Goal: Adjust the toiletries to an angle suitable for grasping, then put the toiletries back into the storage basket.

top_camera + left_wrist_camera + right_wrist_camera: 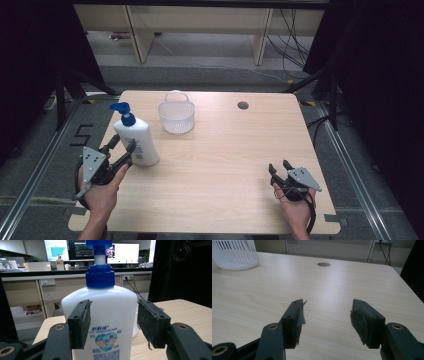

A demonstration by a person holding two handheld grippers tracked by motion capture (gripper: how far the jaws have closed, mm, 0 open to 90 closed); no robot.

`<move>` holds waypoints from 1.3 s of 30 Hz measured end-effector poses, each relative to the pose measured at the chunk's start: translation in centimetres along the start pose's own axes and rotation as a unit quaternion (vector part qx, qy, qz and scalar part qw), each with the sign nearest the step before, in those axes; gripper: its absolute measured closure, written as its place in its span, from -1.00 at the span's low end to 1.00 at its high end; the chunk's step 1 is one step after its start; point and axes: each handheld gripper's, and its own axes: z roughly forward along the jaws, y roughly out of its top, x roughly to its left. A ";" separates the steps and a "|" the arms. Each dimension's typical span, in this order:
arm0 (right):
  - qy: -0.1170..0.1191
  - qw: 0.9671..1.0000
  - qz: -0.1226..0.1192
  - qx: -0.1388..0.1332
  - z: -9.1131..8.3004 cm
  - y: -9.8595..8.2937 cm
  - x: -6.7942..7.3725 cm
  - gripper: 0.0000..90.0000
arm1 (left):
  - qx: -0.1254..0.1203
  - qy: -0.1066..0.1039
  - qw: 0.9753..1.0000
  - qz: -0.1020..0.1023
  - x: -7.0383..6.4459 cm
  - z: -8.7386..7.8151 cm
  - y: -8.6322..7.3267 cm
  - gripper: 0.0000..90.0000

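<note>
The left gripper (pixel 121 148) stands spread wide around the bottle (pixel 137 138), a white pump bottle with a blue cap that stands upright between its jaws near the table's (pixel 220 160) left edge. In the left gripper view the bottle (pixel 105 322) rises straight ahead of the left gripper (pixel 113 323); the left pad seems to touch its side, though that is hard to tell, and the right pad stands apart from it. Just beyond the bottle, to its right, sits the basket (pixel 176 113). The right gripper (pixel 280 168) rests low over bare wood, well apart from both, its jaws parted and empty. From the right gripper (pixel 327 320), the basket (pixel 235 253) lies far ahead to the left.
</note>
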 end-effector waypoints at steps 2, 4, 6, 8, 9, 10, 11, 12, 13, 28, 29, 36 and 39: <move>0.007 1.000 0.006 0.000 0.1 0.0 0.0 -0.02 | 0.000 0.006 1.000 0.001 0.0 0.2 0.3 -0.04; -0.001 1.000 0.004 0.000 0.2 0.1 0.0 -0.02 | -0.001 0.008 1.000 0.001 0.0 0.3 0.3 -0.04; 0.001 1.000 0.018 0.005 0.4 0.1 0.1 -0.02 | 0.001 0.011 1.000 0.000 0.1 0.4 0.4 -0.05; 0.011 1.000 0.009 0.003 0.7 0.2 -0.1 -0.02 | 0.001 0.013 1.000 -0.003 0.1 0.5 0.4 -0.05; 0.006 1.000 0.003 0.013 0.7 0.3 0.0 -0.02 | 0.001 0.014 1.000 -0.004 0.1 0.6 0.4 -0.05; -0.001 1.000 -0.009 0.010 0.8 0.3 -0.1 -0.02 | 0.001 0.013 1.000 -0.004 0.0 0.7 0.4 -0.05; -0.001 1.000 -0.009 0.010 0.8 0.3 -0.1 -0.02 | 0.001 0.013 1.000 -0.004 0.0 0.7 0.4 -0.05; 0.003 1.000 -0.012 0.004 0.8 0.3 -0.2 -0.02 | -0.001 0.014 1.000 -0.005 -0.1 0.8 0.5 -0.05; 0.008 1.000 0.010 0.005 0.8 0.2 0.2 -0.02 | -0.001 0.016 1.000 -0.005 -0.1 0.9 0.5 -0.05; 0.008 1.000 -0.011 0.001 1.0 0.3 0.0 -0.05 | -0.021 0.070 0.997 -0.015 -0.6 2.7 3.2 -0.04; 0.008 1.000 -0.011 0.001 1.0 0.3 0.0 -0.05 | -0.021 0.070 0.997 -0.015 -0.6 2.7 3.2 -0.04; 0.012 1.000 -0.013 0.001 1.1 0.3 0.1 -0.05 | -0.028 0.090 0.996 -0.001 -1.1 4.1 4.9 -0.03; 0.001 1.000 -0.010 0.005 1.0 0.3 0.2 -0.05 | -0.024 0.097 0.995 -0.004 -1.2 4.5 5.1 -0.02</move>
